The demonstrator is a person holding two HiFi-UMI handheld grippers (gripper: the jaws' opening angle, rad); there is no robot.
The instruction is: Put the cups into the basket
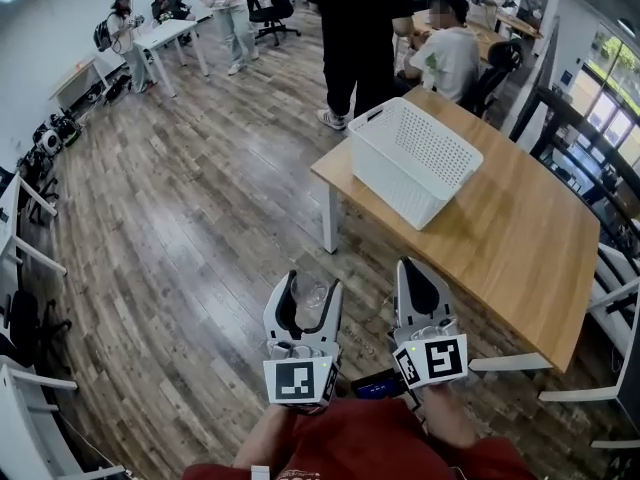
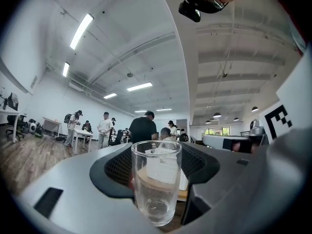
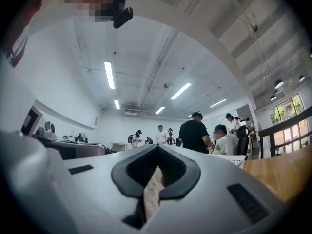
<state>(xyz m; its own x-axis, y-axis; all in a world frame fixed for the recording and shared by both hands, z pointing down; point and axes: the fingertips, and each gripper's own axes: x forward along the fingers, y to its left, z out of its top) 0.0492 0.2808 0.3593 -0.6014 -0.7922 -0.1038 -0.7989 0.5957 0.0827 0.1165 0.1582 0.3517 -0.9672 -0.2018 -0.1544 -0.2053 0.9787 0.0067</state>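
The left claw [image 1: 305, 293] grips an upright clear glass cup [image 2: 156, 184] between its pads, the right claw [image 1: 420, 293] beside it is closed with nothing between its jaws, and the white perforated basket [image 1: 415, 158] stands on the wooden tabletop [image 1: 520, 238] ahead of both claws.

left gripper [image 1: 312, 290] gripping, right gripper [image 1: 415, 273] closed

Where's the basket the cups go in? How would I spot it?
Look for the big wooden table on the right of the head view. On its far left corner, near the standing person in black, sits the basket. It is the only white, open-topped box with walls full of small holes and a handle slot.
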